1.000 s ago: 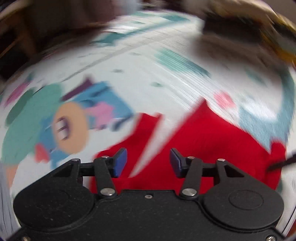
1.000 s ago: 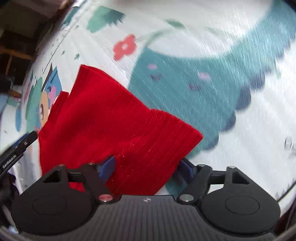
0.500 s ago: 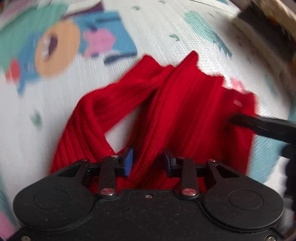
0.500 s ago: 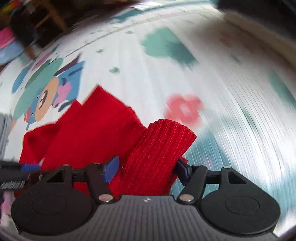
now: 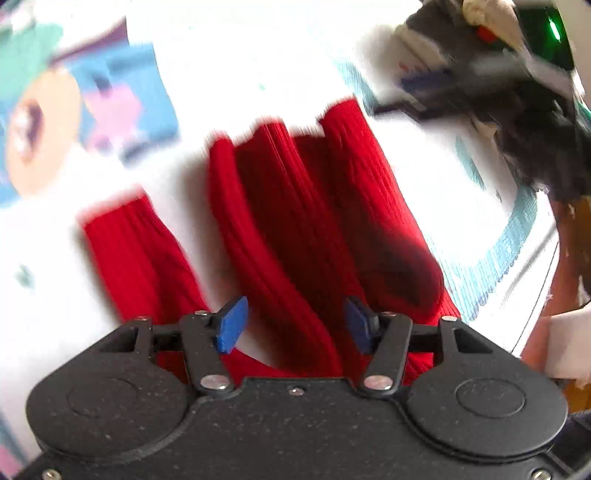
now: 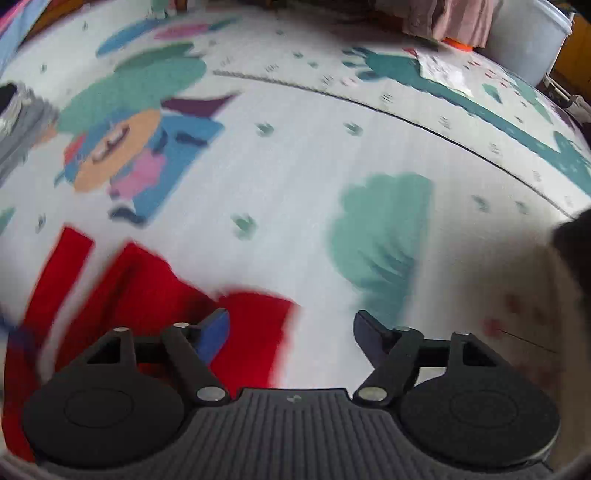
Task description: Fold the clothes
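Note:
A red ribbed knit garment point(image 5: 303, 221) lies bunched in folds on the patterned play mat point(image 5: 229, 66). My left gripper point(image 5: 295, 325) is open, its blue pads either side of a red fold, right above the cloth. In the right wrist view the same red garment point(image 6: 147, 295) lies at the lower left. My right gripper point(image 6: 291, 332) is open and empty, with its left pad over the garment's edge and its right pad over bare mat. The right gripper also shows, blurred, at the top right of the left wrist view point(image 5: 461, 92).
The mat point(image 6: 295, 166) has cartoon prints and a seam line. A grey folded cloth point(image 6: 22, 122) lies at the far left. A grey bucket point(image 6: 524, 40) and pinkish cloth point(image 6: 461, 22) stand at the far edge. A paper sheet point(image 6: 443, 70) lies on the mat.
My right gripper has let go of the red fold it held and opened wide, moving to the right off the garment. My left gripper has opened wider over the bunched cloth.

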A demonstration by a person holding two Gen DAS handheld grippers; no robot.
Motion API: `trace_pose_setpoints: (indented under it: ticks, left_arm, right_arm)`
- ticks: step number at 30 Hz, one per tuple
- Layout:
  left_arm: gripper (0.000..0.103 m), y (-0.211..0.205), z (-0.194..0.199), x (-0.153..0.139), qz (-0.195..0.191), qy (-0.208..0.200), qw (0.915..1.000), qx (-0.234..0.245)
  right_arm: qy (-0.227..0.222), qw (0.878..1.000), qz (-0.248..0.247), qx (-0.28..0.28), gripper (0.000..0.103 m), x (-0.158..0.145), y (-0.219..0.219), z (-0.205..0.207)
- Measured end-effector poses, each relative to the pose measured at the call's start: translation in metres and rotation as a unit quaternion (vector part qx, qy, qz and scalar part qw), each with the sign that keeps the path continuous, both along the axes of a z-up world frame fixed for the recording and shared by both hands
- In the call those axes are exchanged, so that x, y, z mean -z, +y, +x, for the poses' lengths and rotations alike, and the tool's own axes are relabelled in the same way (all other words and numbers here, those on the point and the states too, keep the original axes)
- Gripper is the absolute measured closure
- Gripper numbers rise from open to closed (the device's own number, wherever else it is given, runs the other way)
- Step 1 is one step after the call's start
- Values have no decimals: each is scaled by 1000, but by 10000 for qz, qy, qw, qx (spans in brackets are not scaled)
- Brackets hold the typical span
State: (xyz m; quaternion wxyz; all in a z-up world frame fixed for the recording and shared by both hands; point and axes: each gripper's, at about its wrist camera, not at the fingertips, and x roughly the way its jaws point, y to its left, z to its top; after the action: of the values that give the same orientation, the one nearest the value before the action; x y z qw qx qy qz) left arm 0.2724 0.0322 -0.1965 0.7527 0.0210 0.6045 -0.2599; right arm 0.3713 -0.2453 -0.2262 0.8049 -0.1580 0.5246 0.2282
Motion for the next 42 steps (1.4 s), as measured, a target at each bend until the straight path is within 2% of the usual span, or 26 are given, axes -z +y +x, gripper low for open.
trace_pose_setpoints:
  ticks: [2, 4, 6, 8, 9, 11, 12, 14, 15, 17, 18, 21, 24, 28, 29, 32, 33, 35, 36, 39, 42]
  left_arm:
    - [46, 9, 7, -20, 457, -225, 9983, 280]
    - [46, 19, 9, -35, 867, -401, 9941, 514]
    - [46, 30, -3, -42, 1145, -520, 9892, 758]
    - [46, 41, -23, -42, 1295, -836, 9832, 979]
    - [46, 48, -29, -41, 1192, -1062, 9823, 979]
    - [49, 70, -29, -24, 750, -1366, 9862, 560]
    - [50, 81, -28, -15, 519, -1507, 9867, 330]
    - [53, 94, -17, 9, 210, -1294, 9906, -389]
    - [53, 95, -11, 18, 78, -1137, 9920, -549]
    - [53, 85, -4, 29, 289, -1235, 9914, -336]
    - [53, 81, -1, 32, 343, -1301, 9904, -308]
    - [53, 84, 17, 43, 9, -1248, 9887, -833]
    - [52, 82, 29, 57, 9, -1195, 9872, -1055]
    - [51, 86, 31, 68, 36, -1055, 9872, -1199]
    - [47, 86, 28, 69, -8, -1105, 9867, -1196]
    - [46, 81, 26, 69, 44, -1226, 9864, -1098]
    - [47, 80, 25, 69, 82, -1269, 9866, -1023]
    - [56, 77, 26, 71, 109, -1309, 9868, -947]
    - [62, 77, 27, 71, 104, -1315, 9868, -935]
    - [71, 75, 30, 71, 84, -1306, 9870, -938]
    - [85, 72, 30, 72, 8, -1307, 9873, -903]
  right_arm:
    - [199, 9994, -292, -42, 28, -14, -23, -8]
    - [353, 9988, -330, -31, 26, -25, -45, -19]
    - [459, 9989, -41, 98, 22, -28, -64, -37]
    - [554, 9974, 351, 286, 23, -26, -82, -55]
    - [590, 9954, 621, 425, 24, -22, -88, -61]
    - [680, 9887, 1147, 689, 33, -8, -97, -71]
    - [727, 9844, 1368, 830, 34, -1, -100, -75]
    - [810, 9818, 1480, 873, 34, 12, -99, -80]
    - [774, 9837, 1421, 789, 34, 17, -95, -80]
    - [726, 9855, 1366, 700, 34, 27, -90, -80]
    - [721, 9835, 1435, 832, 34, 33, -90, -76]
    - [723, 9705, 1780, 1456, 34, 46, -96, -64]
    - [802, 9596, 2159, 1616, 33, 52, -93, -57]
    - [705, 9682, 1972, 1367, 32, 56, -77, -52]
    - [712, 9694, 1930, 1340, 32, 58, -73, -49]
    - [814, 9658, 2059, 1347, 32, 65, -65, -43]
    - [806, 9681, 2029, 1228, 34, 66, -58, -43]
    - [729, 9755, 1860, 919, 55, 66, -44, -44]
    - [732, 9782, 1761, 825, 55, 67, -38, -44]
    - [780, 9771, 1800, 829, 60, 66, -32, -42]
    - [640, 9762, 1879, 872, 71, 62, -37, -48]
